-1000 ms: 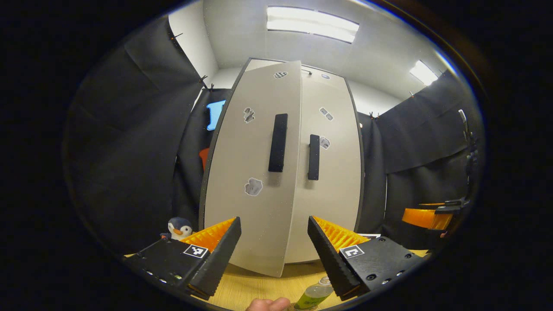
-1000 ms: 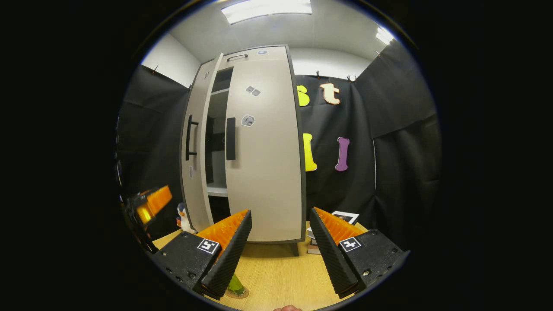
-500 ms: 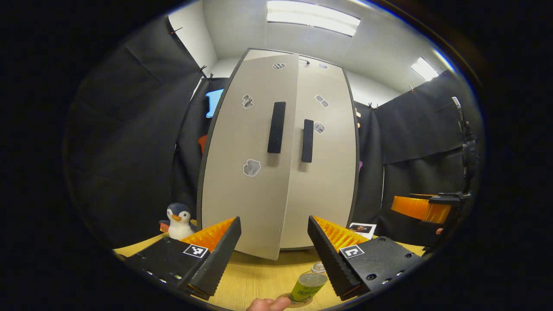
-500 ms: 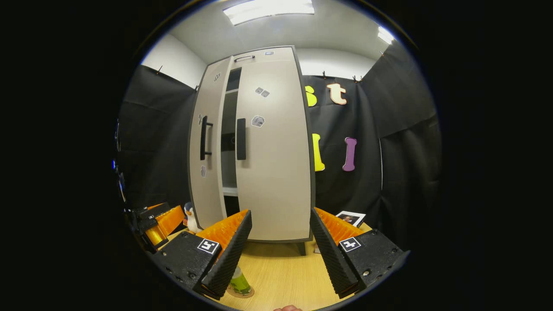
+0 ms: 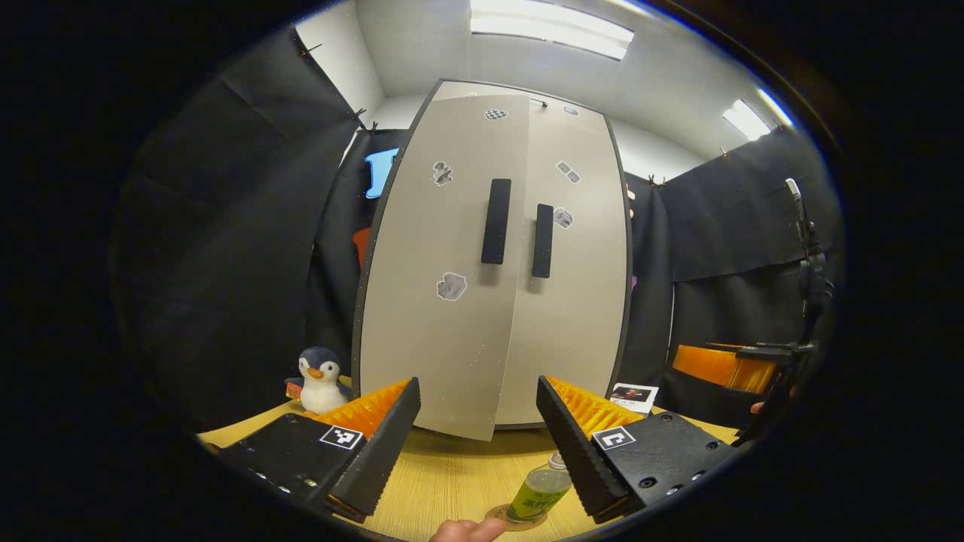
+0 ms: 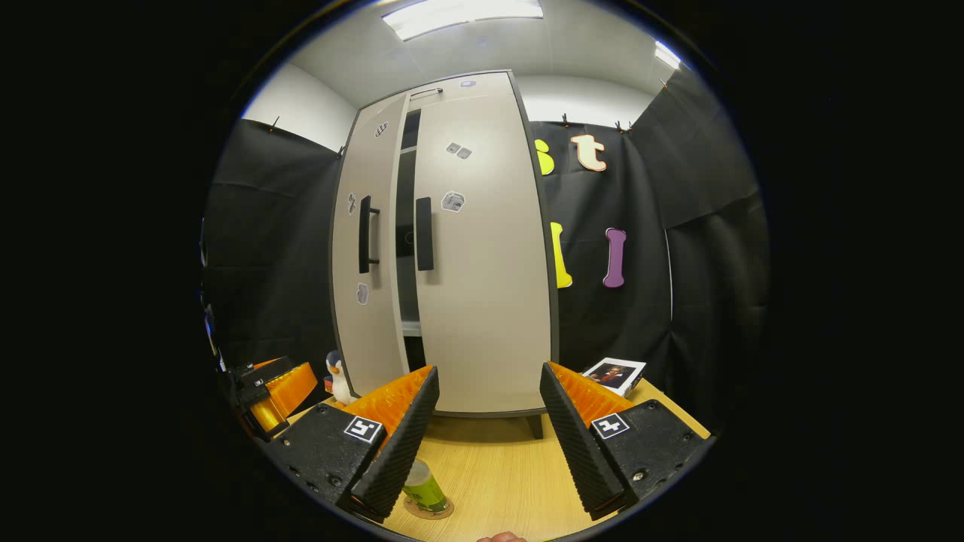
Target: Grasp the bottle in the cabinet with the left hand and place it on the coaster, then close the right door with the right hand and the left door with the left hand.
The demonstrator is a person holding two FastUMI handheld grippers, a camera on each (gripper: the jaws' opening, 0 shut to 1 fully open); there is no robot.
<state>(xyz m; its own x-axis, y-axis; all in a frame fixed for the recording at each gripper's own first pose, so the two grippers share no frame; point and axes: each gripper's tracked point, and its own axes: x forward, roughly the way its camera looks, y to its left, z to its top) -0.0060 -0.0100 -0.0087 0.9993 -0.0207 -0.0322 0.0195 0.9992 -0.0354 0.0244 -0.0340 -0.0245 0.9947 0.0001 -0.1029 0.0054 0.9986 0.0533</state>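
The beige cabinet stands on the wooden table. Its right door is closed, and its left door hangs slightly ajar, a narrow dark gap showing beside it in the right gripper view. The green bottle stands upright on the round coaster at the table's front; the same bottle appears in the right gripper view. My left gripper is open and empty, held back from the doors. My right gripper is open and empty too. The left gripper also appears at the left edge of the right gripper view.
A plush penguin sits left of the cabinet. A framed picture lies on the table to the cabinet's right. A fingertip shows at the bottom of the left gripper view.
The left door has swung nearly shut. Both grippers have drawn back from the cabinet, bringing more of the table, bottle and coaster into view.
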